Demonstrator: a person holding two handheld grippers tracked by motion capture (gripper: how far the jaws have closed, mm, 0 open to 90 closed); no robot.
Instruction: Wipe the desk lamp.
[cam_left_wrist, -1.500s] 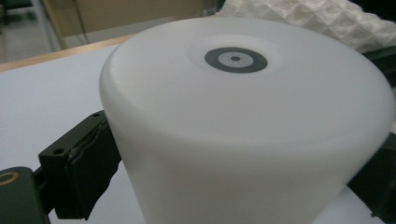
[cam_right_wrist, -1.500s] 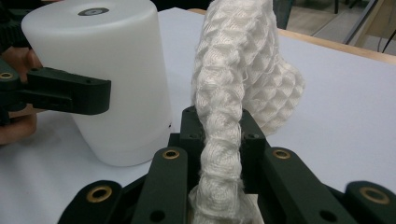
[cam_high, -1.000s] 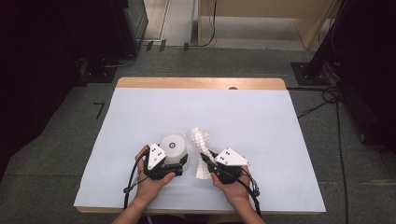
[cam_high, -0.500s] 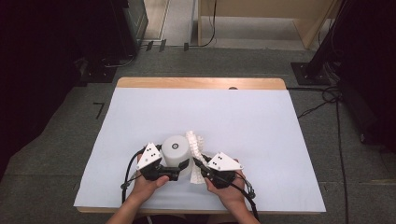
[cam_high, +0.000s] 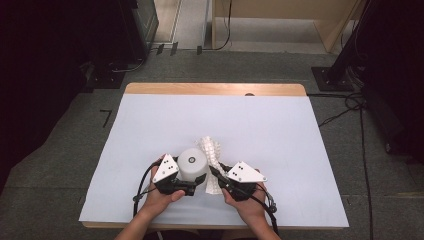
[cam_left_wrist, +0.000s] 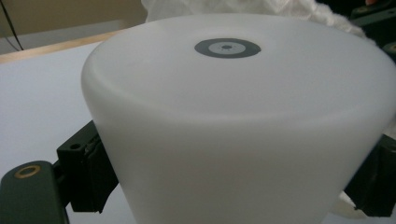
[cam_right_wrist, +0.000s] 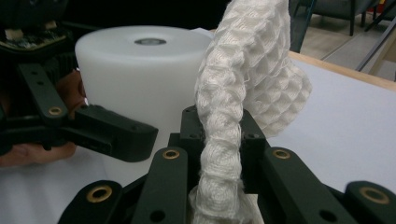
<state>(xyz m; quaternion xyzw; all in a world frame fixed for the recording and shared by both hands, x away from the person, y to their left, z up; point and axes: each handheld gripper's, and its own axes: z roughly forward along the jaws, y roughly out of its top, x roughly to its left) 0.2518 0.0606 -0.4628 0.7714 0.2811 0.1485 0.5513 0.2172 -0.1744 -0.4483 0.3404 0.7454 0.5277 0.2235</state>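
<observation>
The left gripper (cam_high: 192, 186) squeezes the round white plastic tub (cam_high: 193, 164), and the right gripper (cam_high: 216, 176) pinches the bumpy white cloth (cam_high: 210, 152) beside it.

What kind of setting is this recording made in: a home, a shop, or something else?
Most likely a lab or workshop set up for recording. A plain table with a white cover stands on grey carpet, cables trail across the floor, and dark equipment racks stand at the sides. Nothing homelike is around it.

The table (cam_high: 150, 130) is covered by a white sheet (cam_high: 260, 125). Near its front edge, a white cylinder (cam_high: 193, 164) is stood, just beside a white mesh cloth (cam_high: 210, 150).
</observation>
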